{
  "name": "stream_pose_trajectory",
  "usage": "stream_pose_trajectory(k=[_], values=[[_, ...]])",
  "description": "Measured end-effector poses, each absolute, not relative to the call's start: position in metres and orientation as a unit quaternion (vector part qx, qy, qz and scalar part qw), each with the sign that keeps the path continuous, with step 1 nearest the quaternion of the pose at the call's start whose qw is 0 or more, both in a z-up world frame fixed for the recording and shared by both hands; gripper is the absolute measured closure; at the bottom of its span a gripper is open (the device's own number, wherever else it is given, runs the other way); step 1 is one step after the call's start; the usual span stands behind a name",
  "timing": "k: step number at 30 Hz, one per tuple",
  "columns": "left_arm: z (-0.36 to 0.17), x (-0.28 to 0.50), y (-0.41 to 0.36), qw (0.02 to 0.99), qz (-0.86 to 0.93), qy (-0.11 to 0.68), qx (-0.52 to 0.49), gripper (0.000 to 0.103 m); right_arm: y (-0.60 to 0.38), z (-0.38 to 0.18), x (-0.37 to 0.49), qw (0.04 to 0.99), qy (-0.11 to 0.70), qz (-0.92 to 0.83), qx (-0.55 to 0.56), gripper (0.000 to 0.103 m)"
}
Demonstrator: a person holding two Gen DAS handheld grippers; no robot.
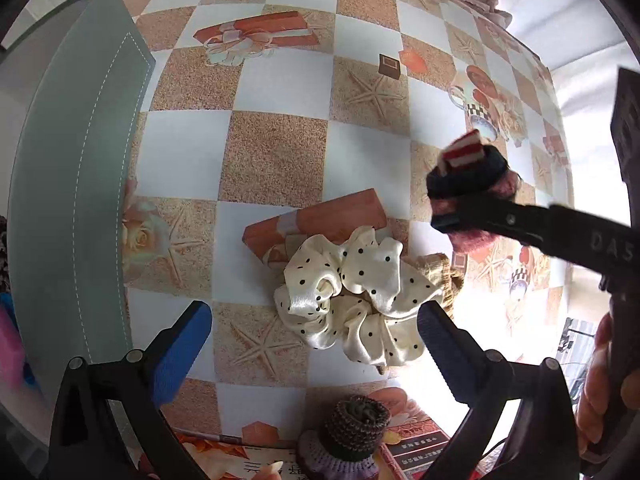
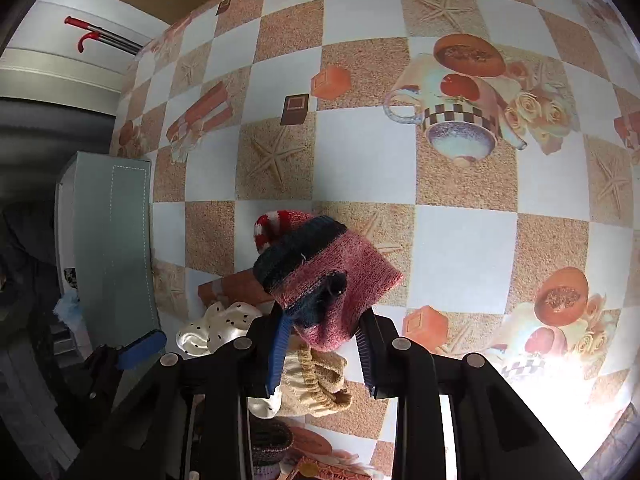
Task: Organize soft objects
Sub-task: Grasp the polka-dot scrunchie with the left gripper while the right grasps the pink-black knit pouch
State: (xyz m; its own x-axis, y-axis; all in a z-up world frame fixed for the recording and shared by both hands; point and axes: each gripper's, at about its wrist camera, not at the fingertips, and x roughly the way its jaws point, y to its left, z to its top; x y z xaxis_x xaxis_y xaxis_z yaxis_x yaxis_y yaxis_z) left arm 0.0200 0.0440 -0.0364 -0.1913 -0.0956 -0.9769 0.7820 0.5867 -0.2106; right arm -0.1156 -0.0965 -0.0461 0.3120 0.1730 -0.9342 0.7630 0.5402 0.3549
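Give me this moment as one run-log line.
left gripper: open over polka-dot scrunchie | right gripper: shut on knitted sock, lifted | green mat: at table's left

A home — a patterned oilcloth-covered table [image 2: 460, 240] strewn with scrunchies [image 1: 352, 300] and knitwear [image 2: 324, 276].

Bright daylight glares from the right; fisheye edges bend and darken.

The tan scrunchie [image 1: 444, 276] is mostly hidden behind the dotted scrunchie [image 1: 352, 296]; the crochet piece [image 1: 344, 444] is cut off by the bottom edge.
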Motion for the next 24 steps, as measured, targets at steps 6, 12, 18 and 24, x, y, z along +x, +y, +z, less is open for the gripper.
stream_pose_trajectory(k=[6,12,18,24], values=[[-0.065,0.031,0.024,0.560,-0.341,0.716,0.238,0.001,-0.088,-0.019,-0.162,0.693,0.517,-0.226,0.448,0.071],[-0.082,0.039,0.016,0.537,-0.320,0.740,0.246,0.015,-0.064,-0.007,-0.208,0.682,0.498,-0.239,0.479,0.071],[-0.063,0.037,0.009,0.539,-0.369,0.703,0.281,0.079,-0.044,-0.001,-0.239,0.673,0.487,-0.265,0.490,0.071],[-0.011,0.016,0.019,0.589,-0.414,0.615,0.321,0.079,-0.026,0.019,-0.252,0.680,0.469,-0.283,0.487,0.071]])
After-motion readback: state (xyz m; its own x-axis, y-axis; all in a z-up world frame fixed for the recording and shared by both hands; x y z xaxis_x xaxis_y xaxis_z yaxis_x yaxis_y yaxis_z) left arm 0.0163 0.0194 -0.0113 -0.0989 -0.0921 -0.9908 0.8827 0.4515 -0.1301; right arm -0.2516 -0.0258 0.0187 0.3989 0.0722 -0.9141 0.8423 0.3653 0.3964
